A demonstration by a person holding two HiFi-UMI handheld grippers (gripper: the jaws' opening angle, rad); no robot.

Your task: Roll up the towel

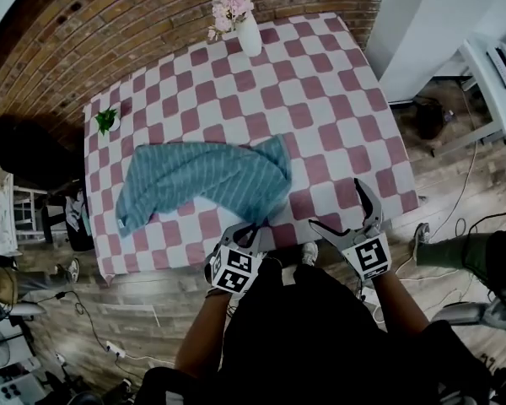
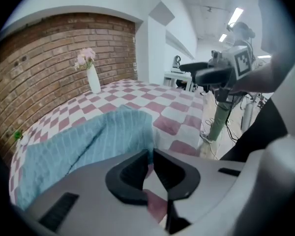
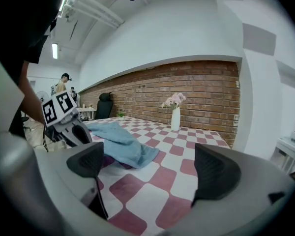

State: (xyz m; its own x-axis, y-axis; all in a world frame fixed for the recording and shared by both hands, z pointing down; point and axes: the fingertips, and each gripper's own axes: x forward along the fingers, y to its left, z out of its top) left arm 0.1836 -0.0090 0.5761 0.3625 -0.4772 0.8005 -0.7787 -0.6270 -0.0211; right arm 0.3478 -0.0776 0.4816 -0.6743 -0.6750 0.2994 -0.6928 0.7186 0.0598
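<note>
- Left gripper [image 1: 255,229], jaws nearly together, pinches the near edge of the teal towel [image 1: 202,175]; right gripper [image 1: 336,202] hangs wide open and empty.
- The towel lies rumpled on the checked table [image 1: 337,99]. Rolling looks barely begun, so flattening likely comes next.

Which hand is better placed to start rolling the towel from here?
Left, probably. The left tool is closed on the towel at its near edge. The right tool stands open over bare tablecloth, off to the towel's side.
</note>
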